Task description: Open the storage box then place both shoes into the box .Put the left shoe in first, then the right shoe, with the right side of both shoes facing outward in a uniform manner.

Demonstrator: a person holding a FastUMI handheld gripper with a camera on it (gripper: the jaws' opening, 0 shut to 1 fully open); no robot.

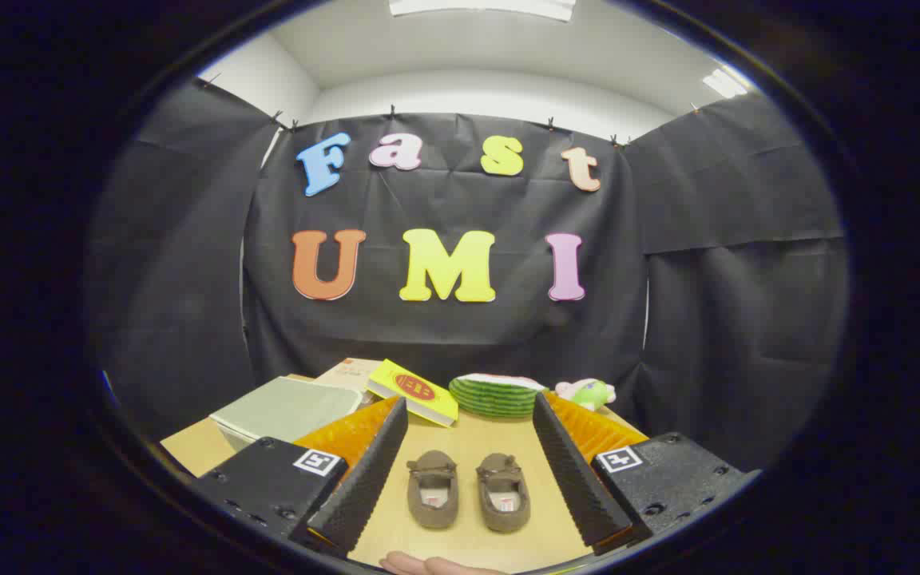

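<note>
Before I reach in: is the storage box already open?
No, the box has its lid down, left of the open gripper.

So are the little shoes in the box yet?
Not yet. Nothing looks done: the storage box still has its lid on. The claw is open and holds nothing. Both brown shoes sit side by side on the table between its fingers. Opening the box and placing both shoes remain.

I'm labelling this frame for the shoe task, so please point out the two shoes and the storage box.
left shoe [432,489], gripper view, on its brown upper, between the claw's open fingers.
right shoe [503,493], gripper view, on its brown upper.
storage box [288,409], gripper view, on its closed grey-green lid.
</note>
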